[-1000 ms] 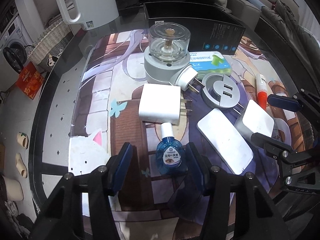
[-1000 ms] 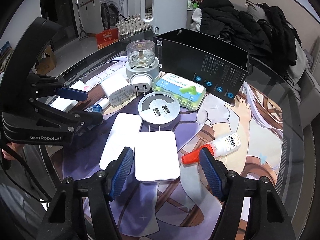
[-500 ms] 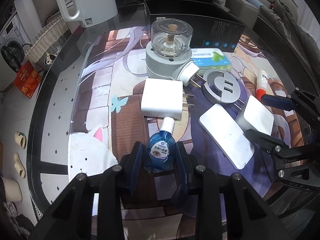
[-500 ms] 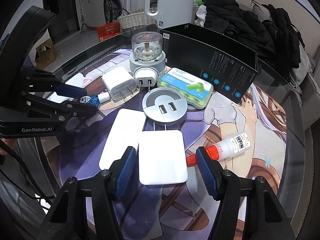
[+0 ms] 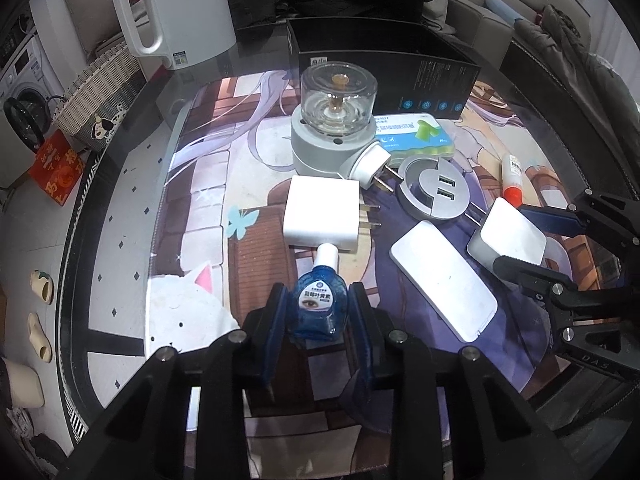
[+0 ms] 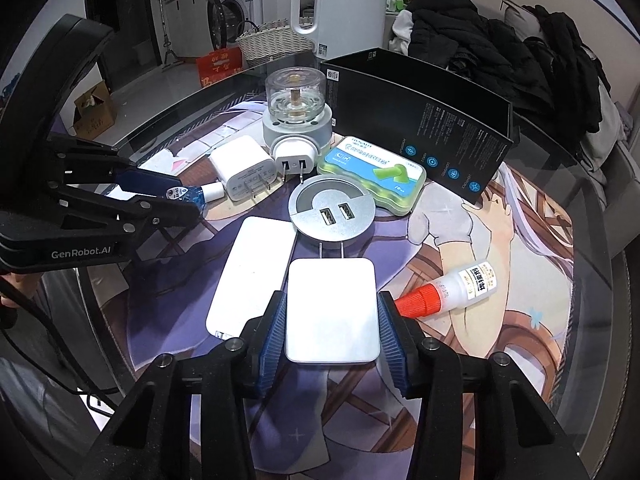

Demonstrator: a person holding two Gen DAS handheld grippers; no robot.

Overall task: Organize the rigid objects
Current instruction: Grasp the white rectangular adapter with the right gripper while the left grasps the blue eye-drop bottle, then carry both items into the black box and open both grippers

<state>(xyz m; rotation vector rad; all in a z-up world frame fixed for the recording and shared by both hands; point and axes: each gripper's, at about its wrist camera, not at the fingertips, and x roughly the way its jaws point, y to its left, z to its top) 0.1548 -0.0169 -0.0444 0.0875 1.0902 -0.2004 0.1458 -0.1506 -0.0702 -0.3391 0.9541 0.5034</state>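
My left gripper (image 5: 318, 312) is shut on a blue eye-drop bottle (image 5: 319, 306) with a white cap, low over the mat; it also shows in the right wrist view (image 6: 192, 195). My right gripper (image 6: 332, 330) is shut on a flat white charger (image 6: 332, 316) with prongs pointing away; the charger also shows in the left wrist view (image 5: 512, 236). A white power bank (image 6: 254, 276) lies just left of it. A white cube charger (image 5: 322, 212), a round silver USB plug (image 6: 332, 216) and a red-capped bottle (image 6: 452, 290) lie on the mat.
An open black box (image 6: 420, 120) stands at the back, a green-and-blue case (image 6: 372, 172) in front of it. A grey device with a clear dome (image 5: 334, 120) and a white kettle (image 5: 180, 12) stand behind. The round glass table edge (image 5: 80, 216) curves on the left.
Both grippers have closed: the left on the eye-drop bottle, the right on the flat white charger. Both were open a second ago.
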